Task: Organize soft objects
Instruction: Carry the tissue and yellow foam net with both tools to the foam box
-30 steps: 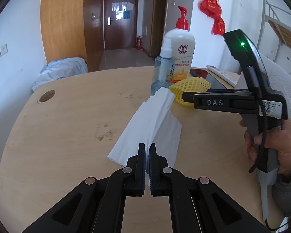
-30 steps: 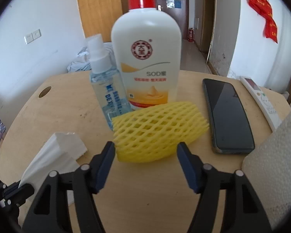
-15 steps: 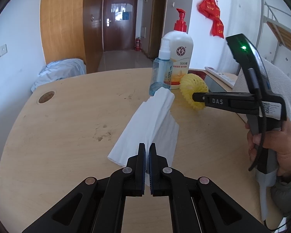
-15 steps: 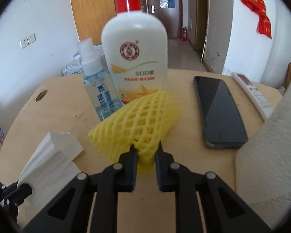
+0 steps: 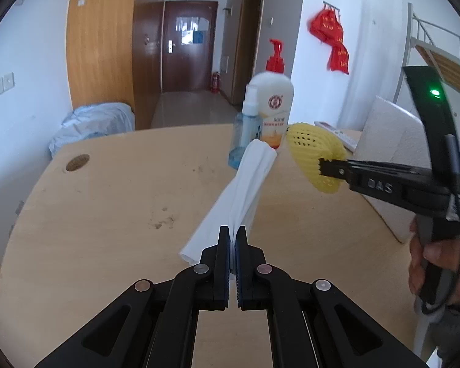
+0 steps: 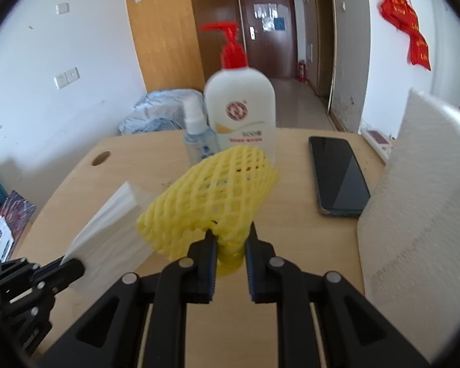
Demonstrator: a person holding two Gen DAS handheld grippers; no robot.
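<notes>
A: left wrist cam, what's up?
B: left gripper [image 5: 233,235] pinched tight on the near end of the white tissue [image 5: 239,194], which lies on the wooden table [image 5: 113,208].
A: right cam?
B: right gripper [image 6: 230,234] squeezing the yellow foam net [image 6: 211,202], held clear off the table, lotion bottle [image 6: 240,116] behind.

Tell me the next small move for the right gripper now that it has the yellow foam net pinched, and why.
Probably carry the yellow foam net sleeve a little toward the white folded tissue, staying above the wooden table. The right gripper is shut on the net's end and it hangs clear of the table, while the left gripper pins the tissue's near end, so grouping looks feasible.
</notes>
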